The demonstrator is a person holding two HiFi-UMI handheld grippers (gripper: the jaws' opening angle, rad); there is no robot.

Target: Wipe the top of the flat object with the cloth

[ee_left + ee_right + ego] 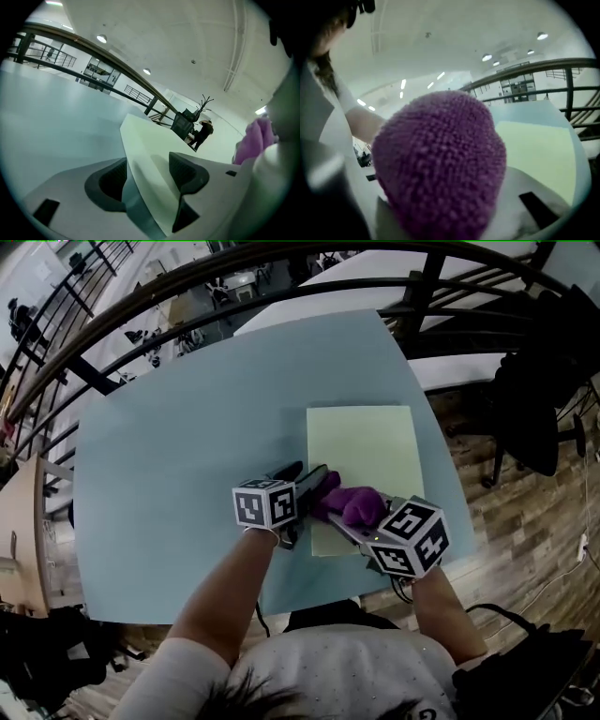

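- Two handheld grippers are seen at the near end of a pale yellow-green flat board [361,442], which is laid on a light blue table [187,465].
- The left gripper [309,479] is set at the board's near left edge.
- In the left gripper view, its two dark pads [187,174] are shown closed on that edge, one on each face of the board, and the board is seen running away between them.
- The right gripper [339,521] is held at the board's near right corner, and its jaws are clamped on a purple knobbly cloth [354,504].
- The cloth is bunched into a rounded wad over the board's near end, just beside the tip of the left gripper. Whether it is pressed onto the board cannot be told.
- Most of the right gripper view is filled by the cloth, so that gripper's fingertips are covered, and the board is seen past the wad to the right.
- Beyond the board's far end, past the table edge, a dark metal railing [187,310] is curved across the head view.
- To the right of the board, off the table, a black office chair [534,418] is stood on a wood-plank floor [511,521].
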